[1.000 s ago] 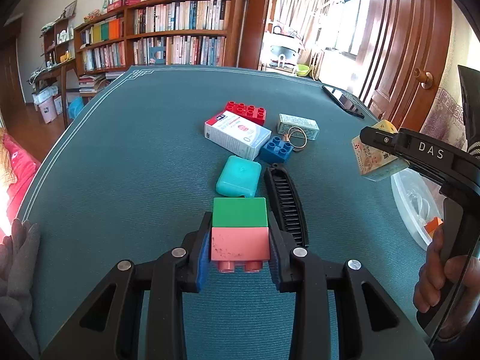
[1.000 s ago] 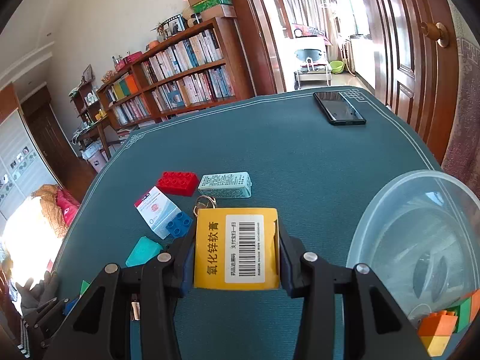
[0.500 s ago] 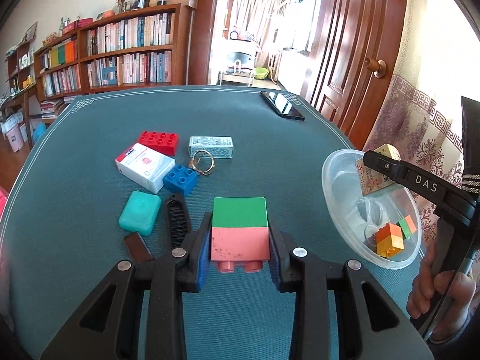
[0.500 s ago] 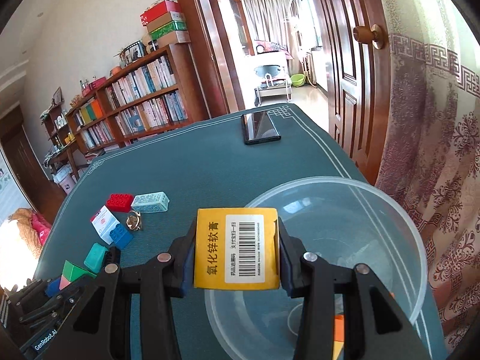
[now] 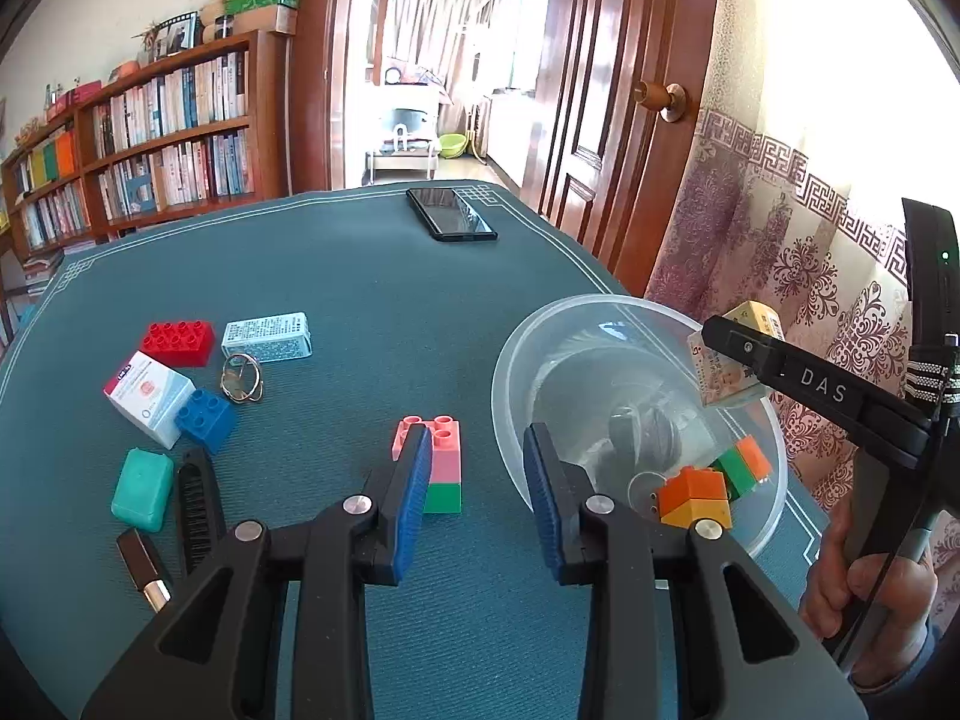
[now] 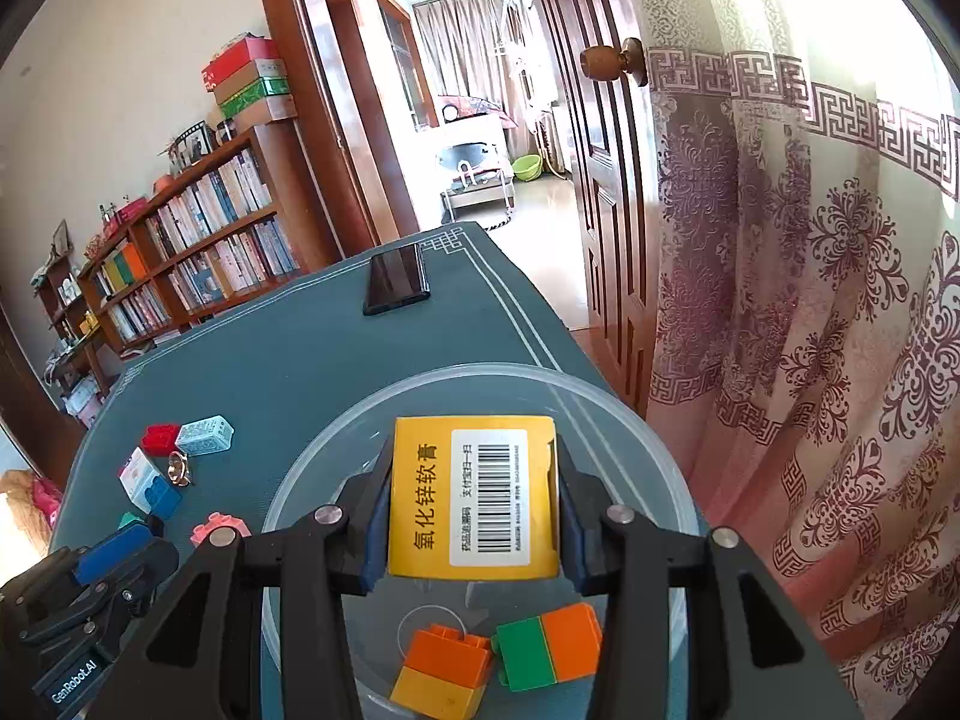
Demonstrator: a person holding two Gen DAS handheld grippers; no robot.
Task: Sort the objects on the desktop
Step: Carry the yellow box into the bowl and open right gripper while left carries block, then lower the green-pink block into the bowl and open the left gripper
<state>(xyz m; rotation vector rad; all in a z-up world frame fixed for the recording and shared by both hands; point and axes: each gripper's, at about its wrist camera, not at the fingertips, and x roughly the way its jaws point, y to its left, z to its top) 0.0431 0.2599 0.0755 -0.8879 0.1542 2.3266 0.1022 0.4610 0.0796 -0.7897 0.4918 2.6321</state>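
Pretty lived-in room: a long wooden bookshelf (image 5: pixel 150 138) packed with books runs along the cream wall (image 6: pixel 120 90), boxes stacked on top. A dark wood door (image 5: pixel 606 90) stands open onto a sunlit room, and a patterned purple curtain (image 6: pixel 810 300) glows with daylight.

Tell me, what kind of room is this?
Most likely a home living room or study: a wooden bookshelf packed with books, a patterned curtain beside a wooden door, and a table covered in teal cloth.
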